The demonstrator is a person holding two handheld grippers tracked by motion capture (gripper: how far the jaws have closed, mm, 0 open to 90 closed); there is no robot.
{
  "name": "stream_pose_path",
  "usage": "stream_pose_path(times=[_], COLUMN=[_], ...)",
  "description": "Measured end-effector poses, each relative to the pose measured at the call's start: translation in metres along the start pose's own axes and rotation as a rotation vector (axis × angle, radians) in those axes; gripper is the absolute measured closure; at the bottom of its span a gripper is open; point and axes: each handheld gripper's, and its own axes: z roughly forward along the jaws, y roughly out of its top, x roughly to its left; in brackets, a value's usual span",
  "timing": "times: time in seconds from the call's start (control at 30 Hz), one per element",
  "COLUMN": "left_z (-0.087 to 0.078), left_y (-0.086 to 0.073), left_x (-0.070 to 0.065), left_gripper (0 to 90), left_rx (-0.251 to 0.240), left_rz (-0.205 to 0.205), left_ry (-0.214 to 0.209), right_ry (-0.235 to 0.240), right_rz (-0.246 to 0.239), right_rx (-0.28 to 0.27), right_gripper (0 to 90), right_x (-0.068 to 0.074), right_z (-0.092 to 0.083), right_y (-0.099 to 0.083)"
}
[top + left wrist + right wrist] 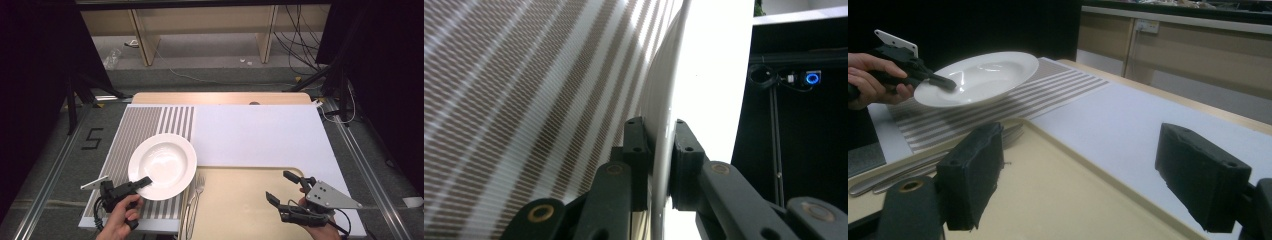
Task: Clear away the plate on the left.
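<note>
The plate (162,166) is white, deep, with a wide rim. It is held off the striped mat (150,127), tilted, with its near rim lower in the right gripper view (979,77). It hangs over the mat's near half, by the tabletop's (260,135) near left corner. The left gripper (143,182) has its jaws closed on the plate's near-left rim, one jaw above the rim and one below; in the left gripper view the pads (636,145) press the thin white edge (663,150) from both sides, the mat's stripes (524,100) behind. A hand (120,215) holds this gripper at the tabletop's near edge.

Just right of the plate lies a fork (198,186), at the left edge of the beige tray (240,205), tines toward the far edge; part of the plate's rim overhangs the tray's left edge. In the right gripper view more cutlery handles (893,175) lie beside it, which pieces I cannot tell.

The tray fills the near middle of the tabletop, on a white sheet that covers the right part.

The right gripper (282,187) hangs over the tray's near right corner, jaws wide open with nothing between them; its pads (970,175) stand well apart above bare tray (1058,195)
</note>
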Motion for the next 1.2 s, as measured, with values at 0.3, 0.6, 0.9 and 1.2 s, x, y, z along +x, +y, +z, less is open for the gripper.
stream_pose_path(times=[0.3,0.6,0.9,1.2], left_z=[0.009,0.02,0.034,0.049], left_y=[-0.015,-0.028,-0.042,-0.058], left_x=[-0.012,-0.018,-0.025,-0.033], left_gripper=[80.4,80.4,80.4,80.4], left_rx=[0.041,0.1,0.157,0.226], left_rz=[0.045,0.068,0.092,0.133], left_ry=[-0.005,-0.007,-0.018,-0.018], right_ry=[-0.001,-0.004,-0.004,-0.005], right_rz=[0.003,0.004,0.01,0.009], right_rx=[-0.002,-0.006,-0.011,-0.024], right_gripper=[20.3,20.2,20.2,20.2], right_x=[0.0,-0.001,-0.001,-0.001], right_z=[0.0,-0.001,-0.001,-0.002], right_y=[0.0,0.0,0.0,0.001])
